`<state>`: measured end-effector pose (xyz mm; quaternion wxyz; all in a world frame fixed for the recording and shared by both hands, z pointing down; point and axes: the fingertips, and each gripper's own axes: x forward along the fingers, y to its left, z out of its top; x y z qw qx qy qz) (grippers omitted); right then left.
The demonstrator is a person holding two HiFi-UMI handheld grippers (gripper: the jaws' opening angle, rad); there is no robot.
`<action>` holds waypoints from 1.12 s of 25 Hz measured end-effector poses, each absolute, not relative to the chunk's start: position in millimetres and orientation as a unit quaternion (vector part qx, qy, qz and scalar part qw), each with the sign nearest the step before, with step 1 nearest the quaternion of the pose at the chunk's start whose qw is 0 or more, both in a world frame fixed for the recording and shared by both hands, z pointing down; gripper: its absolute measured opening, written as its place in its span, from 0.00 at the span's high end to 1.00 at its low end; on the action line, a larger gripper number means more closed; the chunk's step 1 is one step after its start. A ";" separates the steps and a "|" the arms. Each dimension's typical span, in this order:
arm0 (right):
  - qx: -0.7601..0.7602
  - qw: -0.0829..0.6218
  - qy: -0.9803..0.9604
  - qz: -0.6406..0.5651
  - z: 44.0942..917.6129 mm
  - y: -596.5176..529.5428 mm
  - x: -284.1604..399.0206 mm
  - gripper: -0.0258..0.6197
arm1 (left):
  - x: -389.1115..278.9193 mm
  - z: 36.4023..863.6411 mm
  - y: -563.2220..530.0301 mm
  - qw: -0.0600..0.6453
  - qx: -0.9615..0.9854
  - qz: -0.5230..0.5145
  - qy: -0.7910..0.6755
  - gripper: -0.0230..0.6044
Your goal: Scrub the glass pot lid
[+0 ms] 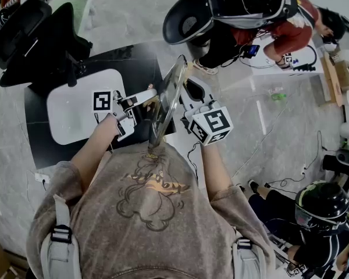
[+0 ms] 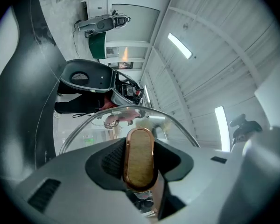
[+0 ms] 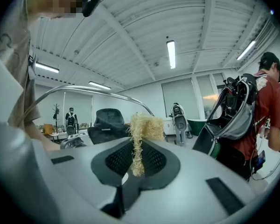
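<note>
I hold the glass pot lid (image 1: 167,97) upright on edge in front of my chest, between the two grippers. My left gripper (image 1: 144,101) is shut on the lid's copper-rimmed golden handle (image 2: 139,158), and the lid's metal rim (image 2: 130,109) arcs just beyond it. My right gripper (image 1: 189,96) is on the lid's other side, shut on a straw-coloured fibrous scrubber (image 3: 141,133). The scrubber's tuft sticks out past the jaws, close to the lid's rim (image 3: 98,90). Whether the tuft touches the glass I cannot tell.
Below the lid stands a black table (image 1: 134,63) with a white board (image 1: 75,112) on it. A black chair (image 1: 29,34) is at the far left. A person in red with a backpack (image 1: 267,10) stands behind, another with a helmet (image 1: 320,211) at the lower right. Cables lie on the floor.
</note>
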<state>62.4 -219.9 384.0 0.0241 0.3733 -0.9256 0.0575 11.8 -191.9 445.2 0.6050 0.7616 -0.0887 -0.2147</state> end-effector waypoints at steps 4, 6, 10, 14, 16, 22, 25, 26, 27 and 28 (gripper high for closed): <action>0.375 0.020 -0.925 0.058 387.1 -220.5 60.9 0.90 | 14.0 446.6 -186.1 0.605 0.765 -0.207 -0.076 0.68; 0.377 0.016 -0.924 0.060 388.5 -221.8 60.0 0.90 | 14.9 445.7 -184.8 0.608 0.763 -0.209 -0.068 0.68; 0.382 0.015 -0.921 0.069 395.6 -224.4 57.8 0.90 | 14.4 447.5 -182.9 0.616 0.756 -0.213 -0.057 0.68; 0.387 0.018 -0.918 0.080 406.2 -230.3 60.3 0.90 | 17.7 445.5 -182.2 0.617 0.755 -0.216 -0.050 0.68; 0.391 0.022 -0.916 0.087 414.1 -231.0 61.5 0.90 | 19.5 443.7 -180.0 0.616 0.755 -0.220 -0.044 0.68; 0.400 0.044 -0.908 0.112 444.2 -244.9 65.3 0.90 | 22.8 441.3 -185.3 0.619 0.751 -0.228 -0.030 0.68; 0.405 0.056 -0.904 0.124 459.8 -249.9 68.9 0.90 | 24.0 440.7 -187.6 0.623 0.747 -0.231 -0.025 0.68; 0.406 0.061 -0.903 0.128 465.5 -250.0 70.1 0.90 | 24.1 440.1 -186.9 0.624 0.746 -0.233 -0.023 0.68; 0.408 0.065 -0.901 0.132 471.3 -249.1 71.3 0.90 | 24.0 439.5 -185.3 0.623 0.746 -0.235 -0.021 0.68; 0.410 0.069 -0.899 0.137 476.8 -247.9 72.3 0.90 | 23.7 439.0 -183.3 0.622 0.746 -0.237 -0.019 0.68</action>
